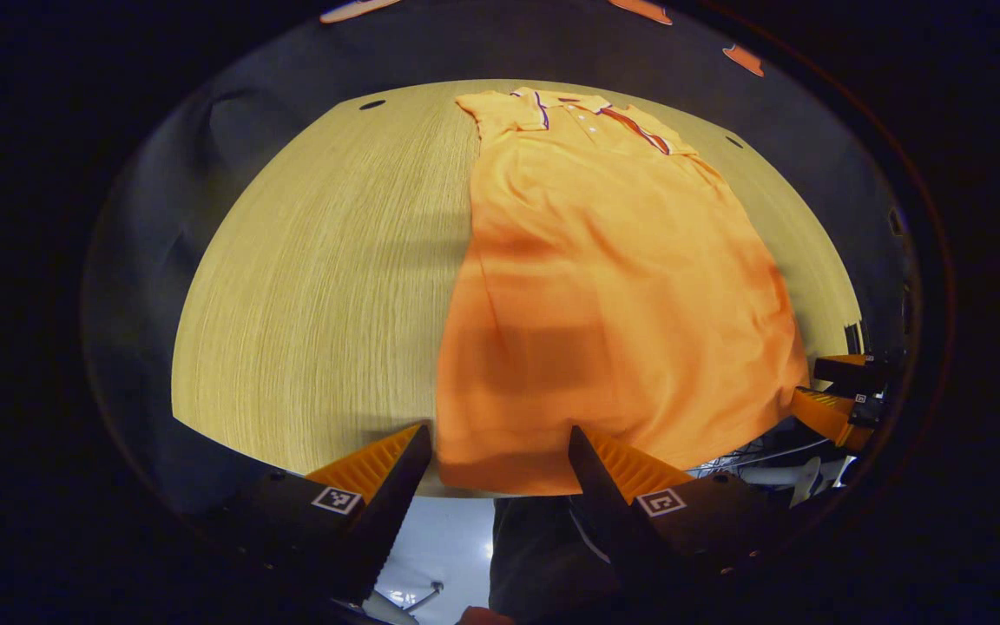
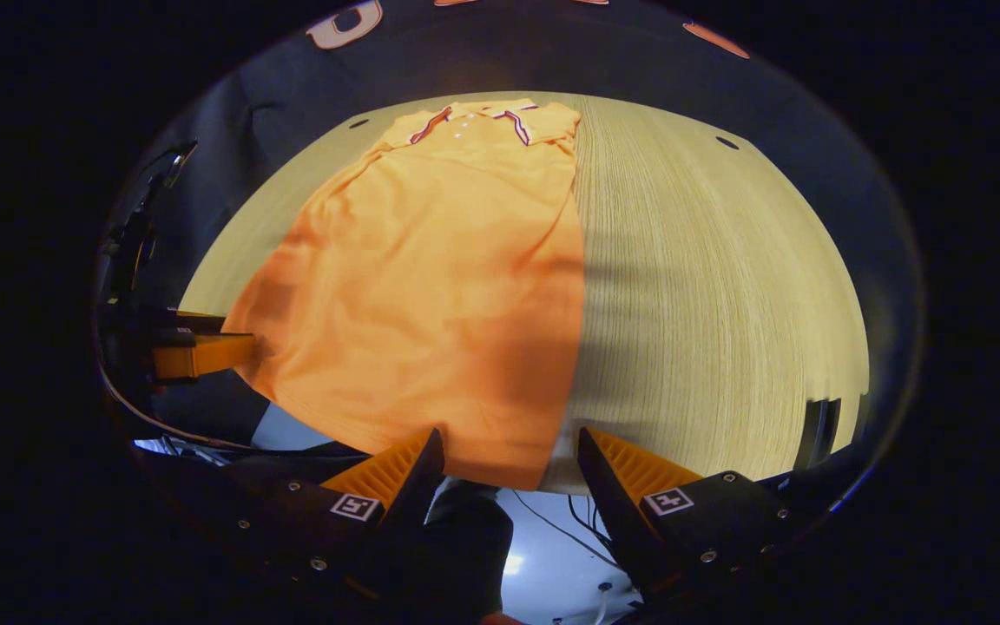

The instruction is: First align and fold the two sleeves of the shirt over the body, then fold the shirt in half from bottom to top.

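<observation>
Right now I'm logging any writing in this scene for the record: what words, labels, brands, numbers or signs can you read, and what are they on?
No readable word, brand or number on the shirt or the table.
Left tongs: square black-and-white marker patterns on the fingers, no text.
Right tongs: the same kind of square marker patterns, no text.

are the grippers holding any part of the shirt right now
Nothing is held. Both the left gripper and right gripper are open, poised at the bottom hem of the shirt, one at each corner.
</observation>
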`<state>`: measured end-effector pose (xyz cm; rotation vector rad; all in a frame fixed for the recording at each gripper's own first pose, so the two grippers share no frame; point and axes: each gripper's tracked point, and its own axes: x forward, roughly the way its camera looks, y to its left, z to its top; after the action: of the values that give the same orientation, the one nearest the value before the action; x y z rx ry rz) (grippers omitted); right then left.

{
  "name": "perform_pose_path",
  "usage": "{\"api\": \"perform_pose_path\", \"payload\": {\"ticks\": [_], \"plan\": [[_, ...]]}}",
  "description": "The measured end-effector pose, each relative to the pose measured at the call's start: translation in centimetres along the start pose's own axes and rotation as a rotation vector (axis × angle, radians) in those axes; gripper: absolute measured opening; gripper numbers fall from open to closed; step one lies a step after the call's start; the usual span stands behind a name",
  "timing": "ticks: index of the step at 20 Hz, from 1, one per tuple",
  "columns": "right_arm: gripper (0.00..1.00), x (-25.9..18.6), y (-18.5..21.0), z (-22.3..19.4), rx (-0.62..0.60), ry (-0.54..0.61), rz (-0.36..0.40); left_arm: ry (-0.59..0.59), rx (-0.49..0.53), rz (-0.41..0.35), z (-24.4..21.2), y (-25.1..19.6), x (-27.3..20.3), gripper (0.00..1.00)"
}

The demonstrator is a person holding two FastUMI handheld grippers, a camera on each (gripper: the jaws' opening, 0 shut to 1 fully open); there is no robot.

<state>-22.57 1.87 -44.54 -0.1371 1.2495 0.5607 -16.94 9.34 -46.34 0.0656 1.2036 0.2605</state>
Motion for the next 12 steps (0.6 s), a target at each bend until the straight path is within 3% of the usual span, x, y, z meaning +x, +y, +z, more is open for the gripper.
{"api": "perform_pose_path", "payload": {"ticks": [5, 8, 9, 10, 11, 12], "plan": [[0.95, 0.4, 0.0, 0.1, -0.023, 0.001, -0.040, -0.008, 0.005, 0.003, 0.4, -0.3, 0.1, 0.99], [0.66, 0.9, -0.2, 0.6, -0.013, -0.022, -0.050, -0.024, -0.009, 0.003, 0.8, -0.5, 0.3, 0.96], [0.62, 1.0, -0.3, 0.7, -0.013, -0.017, -0.048, -0.032, -0.011, 0.002, 0.9, -0.9, 0.1, 0.91], [0.49, 1.1, -0.7, 0.9, -0.001, -0.021, -0.057, -0.036, -0.004, -0.006, 1.1, -1.5, 0.2, 0.70], [0.35, 1.1, -0.8, 0.9, 0.053, -0.022, -0.065, -0.046, 0.006, -0.017, 1.3, -2.1, 0.5, 0.59], [0.22, 1.2, -0.3, 1.0, 0.043, -0.006, -0.049, -0.059, 0.013, -0.008, 1.7, -2.6, 0.5, 0.34]]}}
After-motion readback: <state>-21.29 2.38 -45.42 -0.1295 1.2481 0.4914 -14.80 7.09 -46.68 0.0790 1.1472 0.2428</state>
